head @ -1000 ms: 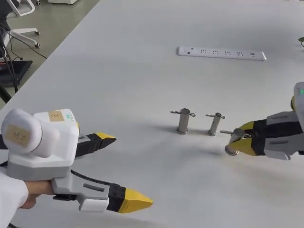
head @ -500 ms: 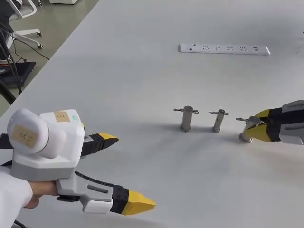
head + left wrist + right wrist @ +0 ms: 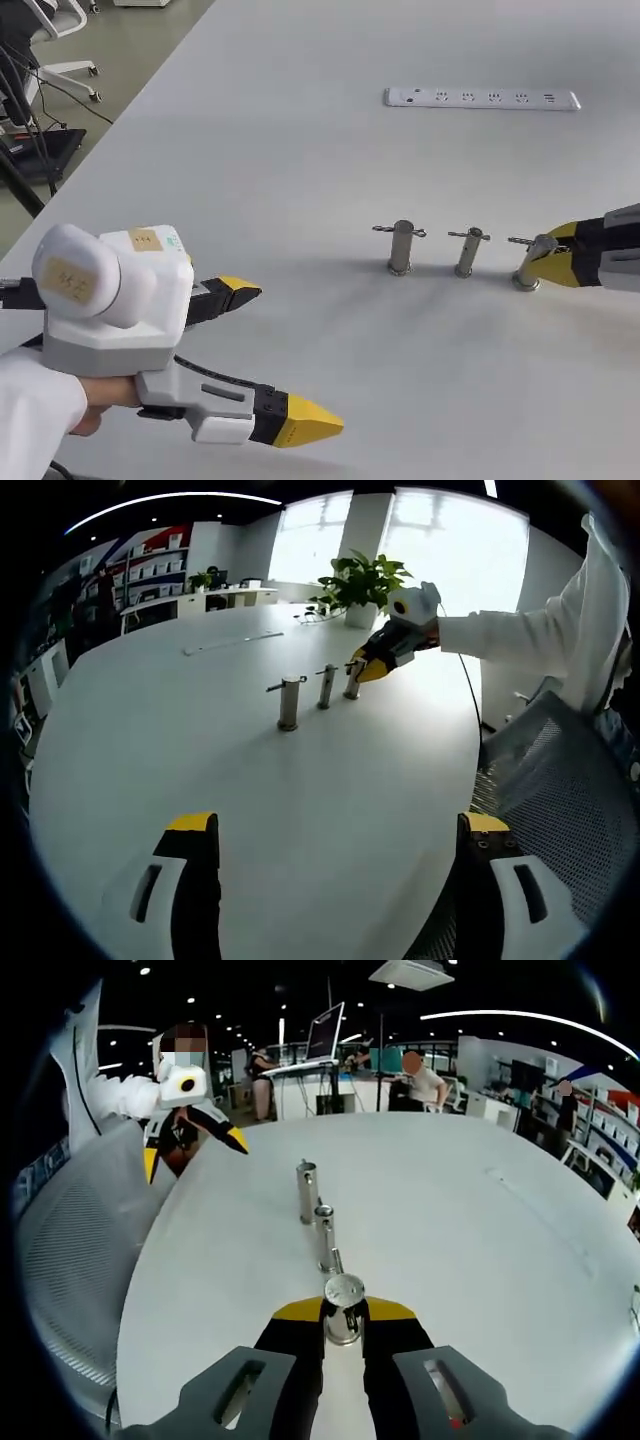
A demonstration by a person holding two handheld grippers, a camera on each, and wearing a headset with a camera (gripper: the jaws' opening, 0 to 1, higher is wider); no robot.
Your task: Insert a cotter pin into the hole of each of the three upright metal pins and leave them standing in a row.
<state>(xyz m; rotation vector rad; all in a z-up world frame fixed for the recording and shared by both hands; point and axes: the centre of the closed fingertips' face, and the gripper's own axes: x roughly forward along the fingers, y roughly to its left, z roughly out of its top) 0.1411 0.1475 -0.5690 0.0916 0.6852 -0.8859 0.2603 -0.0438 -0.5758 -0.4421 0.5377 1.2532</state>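
Closest to me, my left gripper (image 3: 283, 357) hangs low over the near part of the white table (image 3: 250, 150). Its yellow-tipped jaws are spread wide with nothing between them. Its own view (image 3: 337, 825) shows the same, with bare tabletop in the gap.

Further out, the three metal pins stand in a line across the table. As I look down, the first pin (image 3: 401, 248) is on the left and the second pin (image 3: 467, 252) is just to its right. Both are upright and free of any grip. A cotter pin (image 3: 399, 231) runs crosswise through the first pin near the top, and another runs through the second.

At the right end of the line, my right gripper (image 3: 556, 256) reaches in from the side. Its jaws are closed on the third pin (image 3: 530, 265), pinching the shaft just under the head. That pin leans a little, with its foot on the table and a cotter pin sticking out toward the second pin. In the right gripper view (image 3: 343, 1312) the round head (image 3: 343, 1290) sits squarely between the yellow tips, and the other two pins line up beyond it.

Farthest away, a white power strip (image 3: 480, 98) lies flat on the table.
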